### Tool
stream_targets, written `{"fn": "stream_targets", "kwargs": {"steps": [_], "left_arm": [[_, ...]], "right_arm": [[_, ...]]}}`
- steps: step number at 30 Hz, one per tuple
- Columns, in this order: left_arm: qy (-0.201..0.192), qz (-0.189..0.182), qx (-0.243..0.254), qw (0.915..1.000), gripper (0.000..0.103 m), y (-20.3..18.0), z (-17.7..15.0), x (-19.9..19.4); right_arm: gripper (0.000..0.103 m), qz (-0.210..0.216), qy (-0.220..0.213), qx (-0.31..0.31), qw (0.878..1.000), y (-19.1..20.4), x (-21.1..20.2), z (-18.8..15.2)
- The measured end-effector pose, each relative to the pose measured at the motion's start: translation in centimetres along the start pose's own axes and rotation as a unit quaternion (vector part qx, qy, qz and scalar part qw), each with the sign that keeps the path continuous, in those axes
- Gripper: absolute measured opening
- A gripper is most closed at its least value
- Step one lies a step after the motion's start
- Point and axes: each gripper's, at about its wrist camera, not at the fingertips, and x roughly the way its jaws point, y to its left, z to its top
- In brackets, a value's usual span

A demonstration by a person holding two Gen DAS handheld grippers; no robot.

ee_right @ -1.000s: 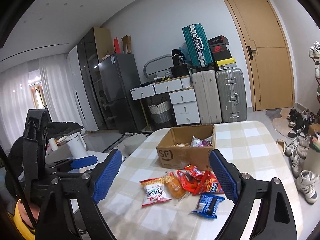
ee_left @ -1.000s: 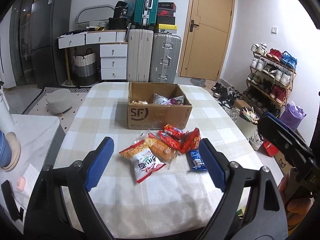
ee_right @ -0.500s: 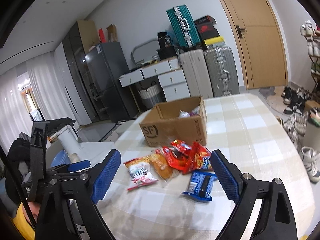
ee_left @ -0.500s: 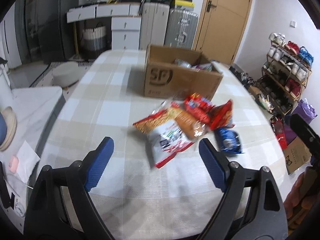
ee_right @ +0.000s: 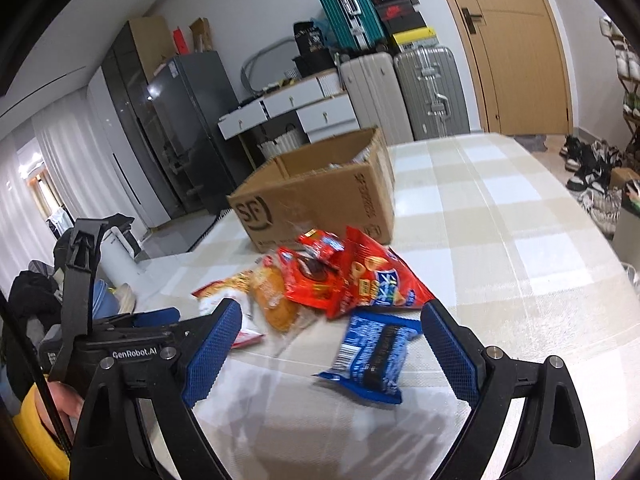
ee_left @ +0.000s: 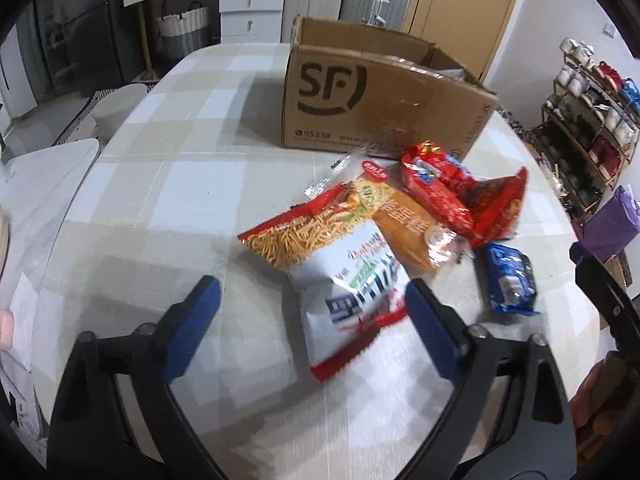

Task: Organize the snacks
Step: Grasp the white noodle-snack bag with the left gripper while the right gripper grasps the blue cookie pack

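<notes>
My left gripper (ee_left: 308, 304), jaws just widened and empty, hangs over a white-and-red noodle-snack bag (ee_left: 344, 272); orange cake (ee_left: 408, 232), red packets (ee_left: 460, 196), blue cookie pack (ee_right: 374, 354) between my spread right gripper (ee_right: 332, 344), before the cardboard box (ee_left: 376, 100).

The desk (ee_left: 168, 184) carries one cardboard box (ee_left: 360, 104) and five loose snack packets: one white noodle-snack bag (ee_left: 344, 272), one orange packet (ee_left: 404, 228), two red packets (ee_left: 440, 188), one blue packet (ee_left: 510, 278).
</notes>
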Motion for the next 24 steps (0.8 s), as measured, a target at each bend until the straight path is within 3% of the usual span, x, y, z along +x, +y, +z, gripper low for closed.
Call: {"fn": "stream_targets", "kwargs": {"steps": [10,20,23,24], "left_arm": [[0.031,0.017,-0.001,0.9994,0.102,-0.9,2.3,3.3],[0.05,-0.001,-0.036,0.9981,0.101,0.3,2.9,4.9],[0.054,-0.031,-0.056,0.9965,0.09,1.1,2.6,5.0],[0.055,-0.044,-0.061,0.9956,0.08,1.3,2.7,5.0]], "right_arm": [[0.093,0.001,0.056,0.044,0.997,-3.3,3.7,-0.7],[0.093,0.003,0.092,0.037,0.995,-3.4,5.8,-1.3],[0.093,0.0,0.096,0.041,0.995,-3.5,6.1,-1.4],[0.093,0.0,0.096,0.043,0.994,-3.6,6.1,-1.3]]}}
